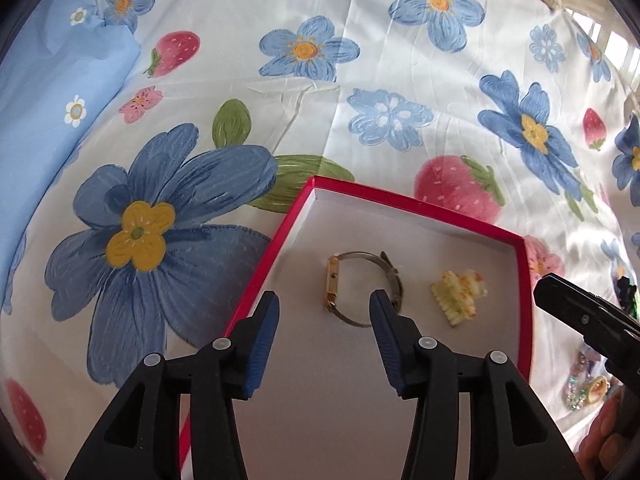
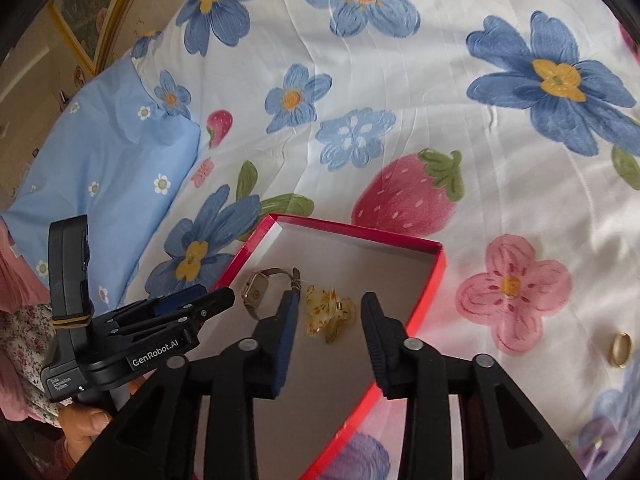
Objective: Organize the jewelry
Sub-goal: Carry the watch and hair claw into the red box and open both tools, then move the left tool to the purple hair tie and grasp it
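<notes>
A red box (image 1: 420,206) with a white inside lies on a flowered bedsheet. In it lie a gold wristwatch (image 1: 362,282) and a yellow flowered hair claw (image 1: 458,294). My left gripper (image 1: 324,302) is open and empty, just above the box floor in front of the watch. In the right wrist view the box (image 2: 434,280) holds the watch (image 2: 264,290) and the claw (image 2: 328,312). My right gripper (image 2: 330,302) is open and empty, its jaws either side of the claw. The left gripper (image 2: 208,300) shows at the left.
A gold ring (image 2: 619,349) lies on the sheet to the right of the box. More sparkly jewelry (image 1: 588,390) lies at the right edge of the left wrist view. A blue pillow (image 2: 104,176) is at the left. The right gripper's tip (image 1: 560,292) shows by the box's right wall.
</notes>
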`<action>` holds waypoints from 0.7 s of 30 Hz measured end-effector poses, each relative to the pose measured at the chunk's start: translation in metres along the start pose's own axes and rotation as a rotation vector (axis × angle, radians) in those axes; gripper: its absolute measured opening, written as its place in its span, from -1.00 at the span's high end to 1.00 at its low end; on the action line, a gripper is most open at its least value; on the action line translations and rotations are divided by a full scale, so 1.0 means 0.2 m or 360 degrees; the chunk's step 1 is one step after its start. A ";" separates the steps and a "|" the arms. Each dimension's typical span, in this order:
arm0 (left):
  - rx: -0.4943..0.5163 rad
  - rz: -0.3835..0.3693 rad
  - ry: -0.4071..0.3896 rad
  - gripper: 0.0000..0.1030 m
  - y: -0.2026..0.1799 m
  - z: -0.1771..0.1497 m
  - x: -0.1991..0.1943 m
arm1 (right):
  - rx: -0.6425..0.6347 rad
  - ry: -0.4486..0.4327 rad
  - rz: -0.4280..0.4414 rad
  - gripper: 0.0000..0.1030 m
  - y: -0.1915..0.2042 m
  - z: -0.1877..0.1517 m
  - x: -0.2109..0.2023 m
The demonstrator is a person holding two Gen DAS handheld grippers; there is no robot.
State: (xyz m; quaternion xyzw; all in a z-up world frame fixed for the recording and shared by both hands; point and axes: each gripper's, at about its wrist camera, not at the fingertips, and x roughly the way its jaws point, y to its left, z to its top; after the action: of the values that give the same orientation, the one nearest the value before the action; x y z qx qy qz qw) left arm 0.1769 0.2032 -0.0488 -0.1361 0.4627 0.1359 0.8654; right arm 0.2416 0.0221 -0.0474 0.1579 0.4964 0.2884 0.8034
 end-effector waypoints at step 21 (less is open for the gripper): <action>0.0146 -0.0239 -0.0043 -0.18 -0.33 -0.23 -0.40 | 0.0122 -0.0151 -0.0157 -0.07 -0.27 -0.25 -0.56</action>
State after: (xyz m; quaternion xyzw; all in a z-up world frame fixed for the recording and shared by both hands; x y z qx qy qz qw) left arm 0.1218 0.1172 0.0005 -0.1286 0.4452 0.0512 0.8847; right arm 0.1757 -0.0906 -0.0208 0.1773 0.4757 0.2215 0.8326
